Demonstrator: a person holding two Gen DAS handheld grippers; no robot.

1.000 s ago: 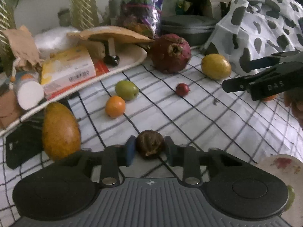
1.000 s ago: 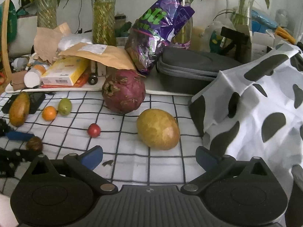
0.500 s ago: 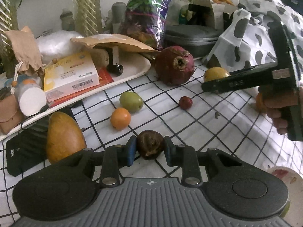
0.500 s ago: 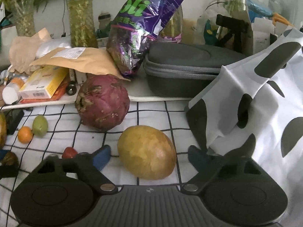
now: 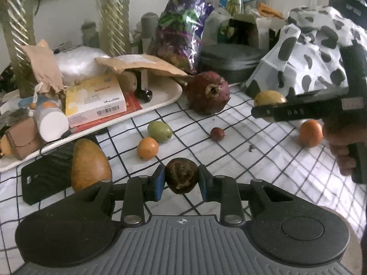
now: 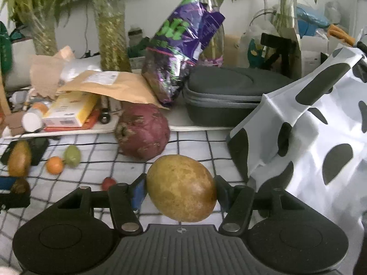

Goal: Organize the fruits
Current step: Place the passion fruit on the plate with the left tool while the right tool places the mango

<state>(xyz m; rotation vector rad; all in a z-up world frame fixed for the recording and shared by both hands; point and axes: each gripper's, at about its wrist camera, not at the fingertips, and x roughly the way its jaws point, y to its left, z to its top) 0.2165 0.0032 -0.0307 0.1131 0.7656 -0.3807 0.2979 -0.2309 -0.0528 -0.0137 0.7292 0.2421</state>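
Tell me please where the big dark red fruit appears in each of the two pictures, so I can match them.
Left wrist view: the big dark red fruit sits upper centre, on the checked cloth, right of the white tray.
Right wrist view: the same fruit sits left of centre, just behind the yellow fruit between the gripper's fingers.
Shared landmark: the purple bag standing behind it.

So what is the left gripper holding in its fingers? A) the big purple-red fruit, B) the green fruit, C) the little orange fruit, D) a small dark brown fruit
D: the left gripper is shut on the small dark brown fruit, pinched between its blue fingers.
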